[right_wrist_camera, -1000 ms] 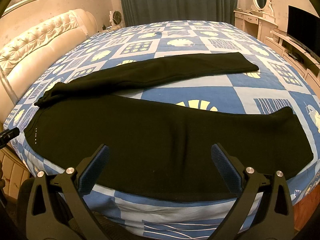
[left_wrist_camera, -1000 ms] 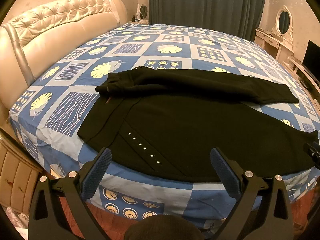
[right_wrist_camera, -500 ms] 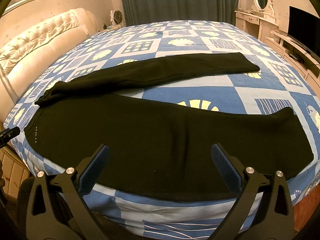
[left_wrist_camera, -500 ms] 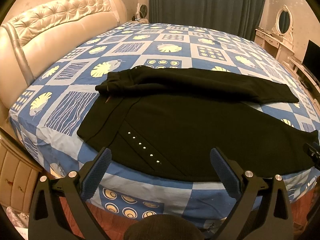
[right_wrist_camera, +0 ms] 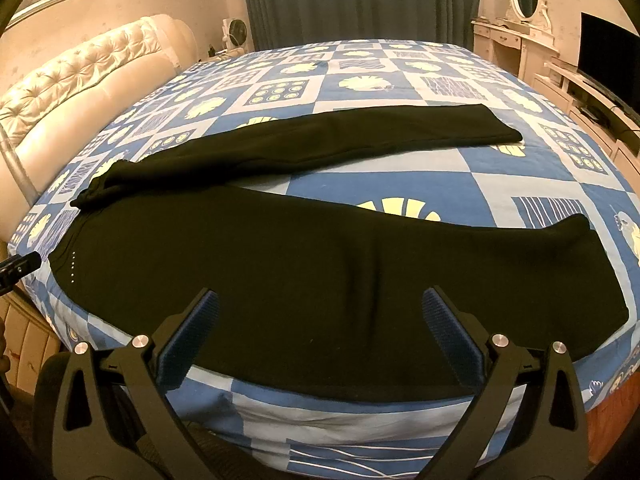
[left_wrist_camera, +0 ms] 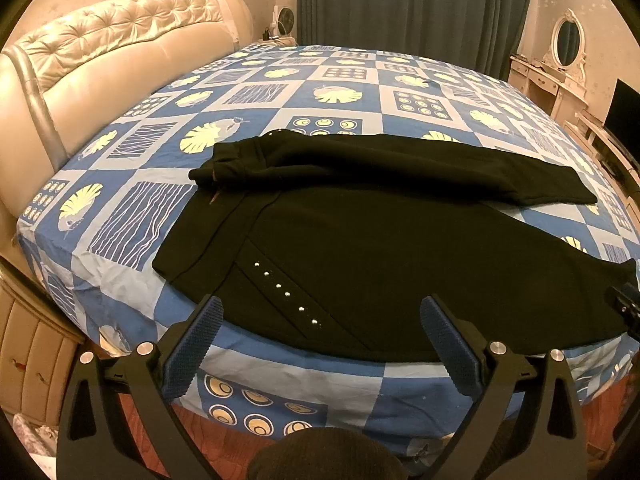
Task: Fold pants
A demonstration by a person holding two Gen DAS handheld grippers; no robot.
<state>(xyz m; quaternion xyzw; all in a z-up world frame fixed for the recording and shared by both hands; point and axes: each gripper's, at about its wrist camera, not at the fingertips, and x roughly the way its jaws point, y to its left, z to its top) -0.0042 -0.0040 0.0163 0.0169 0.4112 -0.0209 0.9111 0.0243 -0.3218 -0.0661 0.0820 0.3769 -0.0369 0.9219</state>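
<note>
Black pants (left_wrist_camera: 380, 248) lie spread on the bed, waistband at the left, both legs running right and splayed apart. A row of small silver studs (left_wrist_camera: 286, 294) marks the near hip. My left gripper (left_wrist_camera: 320, 320) is open and empty, held above the bed's front edge near the waist end. My right gripper (right_wrist_camera: 320, 316) is open and empty, above the front edge at the near leg (right_wrist_camera: 360, 280). The far leg (right_wrist_camera: 320, 136) lies diagonally behind it.
The bed has a blue patterned sheet (left_wrist_camera: 280, 92) and a cream tufted headboard (left_wrist_camera: 100, 56) at the left. Dark curtains (left_wrist_camera: 400, 8) hang behind. A white dressing table (right_wrist_camera: 516, 40) and a TV (right_wrist_camera: 604, 56) stand at the right.
</note>
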